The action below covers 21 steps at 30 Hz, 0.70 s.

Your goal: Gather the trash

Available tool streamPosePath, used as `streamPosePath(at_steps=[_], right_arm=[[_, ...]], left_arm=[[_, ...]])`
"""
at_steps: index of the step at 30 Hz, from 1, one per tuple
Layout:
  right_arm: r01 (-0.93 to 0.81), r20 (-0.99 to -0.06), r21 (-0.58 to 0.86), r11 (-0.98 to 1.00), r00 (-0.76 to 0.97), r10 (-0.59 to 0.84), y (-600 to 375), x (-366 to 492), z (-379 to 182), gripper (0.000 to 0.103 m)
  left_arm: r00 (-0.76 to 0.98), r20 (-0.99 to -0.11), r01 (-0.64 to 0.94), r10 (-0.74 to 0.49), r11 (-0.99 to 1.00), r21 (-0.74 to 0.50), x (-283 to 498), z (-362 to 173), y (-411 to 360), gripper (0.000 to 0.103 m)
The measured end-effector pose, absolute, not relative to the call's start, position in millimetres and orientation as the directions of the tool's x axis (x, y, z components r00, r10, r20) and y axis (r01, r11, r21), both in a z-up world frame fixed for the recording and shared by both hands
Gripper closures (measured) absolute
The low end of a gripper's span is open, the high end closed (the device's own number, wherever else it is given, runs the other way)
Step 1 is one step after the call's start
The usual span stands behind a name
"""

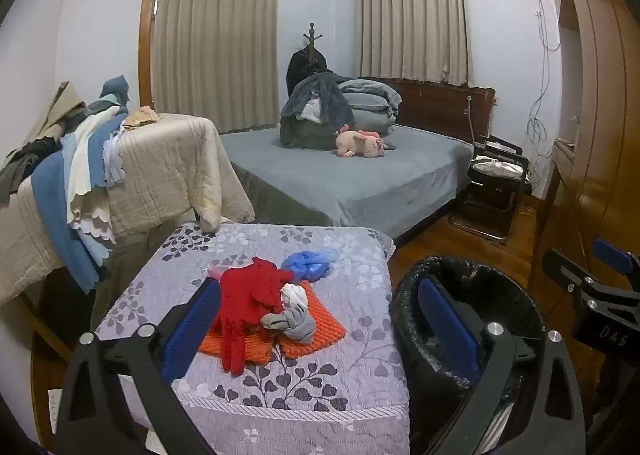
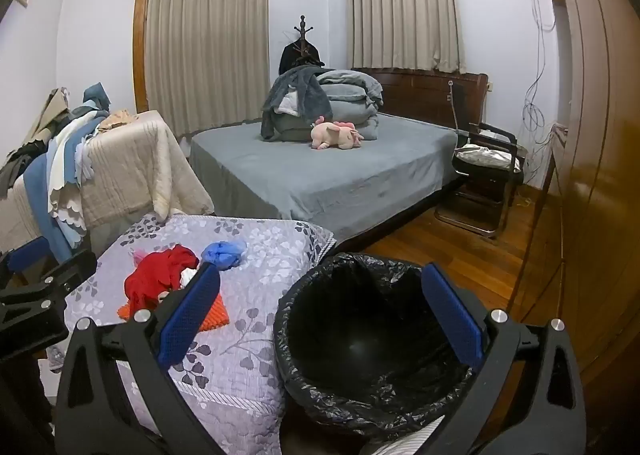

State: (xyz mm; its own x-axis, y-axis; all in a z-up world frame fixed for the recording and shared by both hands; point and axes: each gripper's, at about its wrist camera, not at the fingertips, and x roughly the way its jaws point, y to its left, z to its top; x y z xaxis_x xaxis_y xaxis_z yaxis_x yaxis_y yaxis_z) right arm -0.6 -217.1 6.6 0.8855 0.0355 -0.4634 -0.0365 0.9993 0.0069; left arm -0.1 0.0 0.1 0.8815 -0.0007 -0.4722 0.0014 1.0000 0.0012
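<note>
Both black, blue-padded grippers, left gripper (image 1: 320, 319) and right gripper (image 2: 324, 311), are hovering spread wide and empty; crumpled red, blue and grey trash (image 1: 256, 295) is lying on the floral-quilted worktop (image 1: 352, 375) beside the black-lined bin (image 2: 360, 335).

The orange mat (image 1: 316, 329) lies mostly buried under the red glove (image 1: 244, 295) and grey rag (image 1: 294, 321). In the right wrist view a gripper finger (image 2: 188, 315) covers much of that mat (one corner shows). Beside the mat, the bin (image 2: 360, 335) has its lower rim cut off by the frame's bottom edge.
</note>
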Motion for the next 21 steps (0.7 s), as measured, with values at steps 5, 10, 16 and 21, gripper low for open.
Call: streamPosePath(at_steps=[5, 10, 16, 21], right_arm=[[-0.037, -0.463, 0.007, 0.999, 0.886, 0.036, -217.5, -0.8, 6.3, 0.005], [-0.034, -0.463, 0.002, 0.999, 0.886, 0.032, -217.2, -1.4, 6.1, 0.005], [-0.036, -0.464, 0.0, 0.999, 0.885, 0.033, -217.0, -0.9, 5.0, 0.005], [-0.036, -0.464, 0.0, 0.999, 0.885, 0.032, -217.2, -1.0, 4.1, 0.005]], left_arm=[[0.882, -0.471, 0.001, -0.002, 1.0, -0.001, -0.2, 0.1, 0.1, 0.006], [0.882, -0.471, 0.002, -0.002, 1.0, -0.001, -0.2, 0.1, 0.1, 0.006], [0.882, -0.472, 0.001, -0.001, 1.0, 0.0, -0.2, 0.1, 0.1, 0.006], [0.881, -0.473, 0.002, -0.002, 1.0, 0.0, -0.2, 0.1, 0.1, 0.006]])
